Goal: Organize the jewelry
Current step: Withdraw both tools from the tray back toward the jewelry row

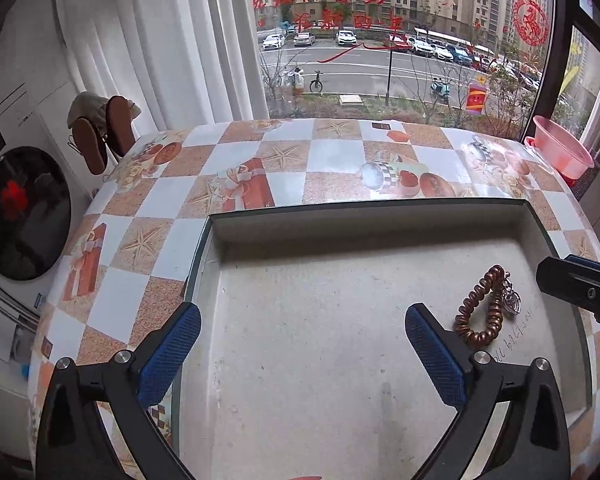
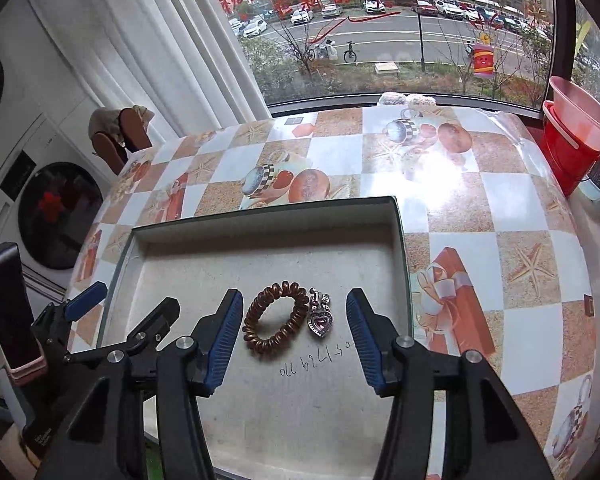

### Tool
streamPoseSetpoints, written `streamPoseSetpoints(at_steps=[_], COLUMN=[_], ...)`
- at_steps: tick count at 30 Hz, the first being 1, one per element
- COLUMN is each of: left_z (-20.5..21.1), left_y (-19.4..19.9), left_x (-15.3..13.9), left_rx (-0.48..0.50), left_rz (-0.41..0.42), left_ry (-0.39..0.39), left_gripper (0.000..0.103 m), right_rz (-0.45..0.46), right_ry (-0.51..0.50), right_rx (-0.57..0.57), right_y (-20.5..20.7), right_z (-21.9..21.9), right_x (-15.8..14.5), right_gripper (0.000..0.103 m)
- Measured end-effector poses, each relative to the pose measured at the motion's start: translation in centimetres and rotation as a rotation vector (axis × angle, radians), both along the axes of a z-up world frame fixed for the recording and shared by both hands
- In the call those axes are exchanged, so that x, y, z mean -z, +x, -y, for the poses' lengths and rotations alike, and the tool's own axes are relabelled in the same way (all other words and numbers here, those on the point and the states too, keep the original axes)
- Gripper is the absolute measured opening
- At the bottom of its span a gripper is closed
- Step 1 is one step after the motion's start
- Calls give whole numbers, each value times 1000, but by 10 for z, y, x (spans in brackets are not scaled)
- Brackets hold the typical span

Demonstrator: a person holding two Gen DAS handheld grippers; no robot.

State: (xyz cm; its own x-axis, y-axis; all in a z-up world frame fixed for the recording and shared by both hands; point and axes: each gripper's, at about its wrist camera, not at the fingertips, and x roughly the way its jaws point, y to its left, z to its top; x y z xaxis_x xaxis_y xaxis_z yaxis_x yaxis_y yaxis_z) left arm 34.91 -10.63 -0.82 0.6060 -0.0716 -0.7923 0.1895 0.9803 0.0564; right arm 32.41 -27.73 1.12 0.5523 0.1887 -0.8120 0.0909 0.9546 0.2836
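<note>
Coil bracelet (image 2: 275,319) and heart pendant (image 2: 319,321) mid-tray (image 2: 400,240), between parted right claw (image 2: 295,330) pads.

The shallow box (image 2: 396,216) leaves its left floor bare — open room there. Its low walls rim the floor. The coiled bracelet (image 2: 274,320) and heart pendant (image 2: 319,322) lie just beside each other between the right gripper (image 2: 295,332) pads — untouched.
</note>
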Motion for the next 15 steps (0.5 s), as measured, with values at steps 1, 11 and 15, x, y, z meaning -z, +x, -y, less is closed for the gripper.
streamPoseSetpoints(at_steps=[1,11,15], left_z=[-1,-35,-49], left_y=[-4,-64,-94], left_x=[-3,-27,-29], left_rx=[1,37,64], left_rz=[6,2,1], left_ry=[-4,-86,-98], left_gripper=[103,103,103], right_rz=[2,90,146], right_ry=[-1,11,36], right_rx=[1,37,40], right_y=[-4,-59,-87], right_z=[0,4,4], right_x=[-3,-30,-40], right_gripper=[66,94,103])
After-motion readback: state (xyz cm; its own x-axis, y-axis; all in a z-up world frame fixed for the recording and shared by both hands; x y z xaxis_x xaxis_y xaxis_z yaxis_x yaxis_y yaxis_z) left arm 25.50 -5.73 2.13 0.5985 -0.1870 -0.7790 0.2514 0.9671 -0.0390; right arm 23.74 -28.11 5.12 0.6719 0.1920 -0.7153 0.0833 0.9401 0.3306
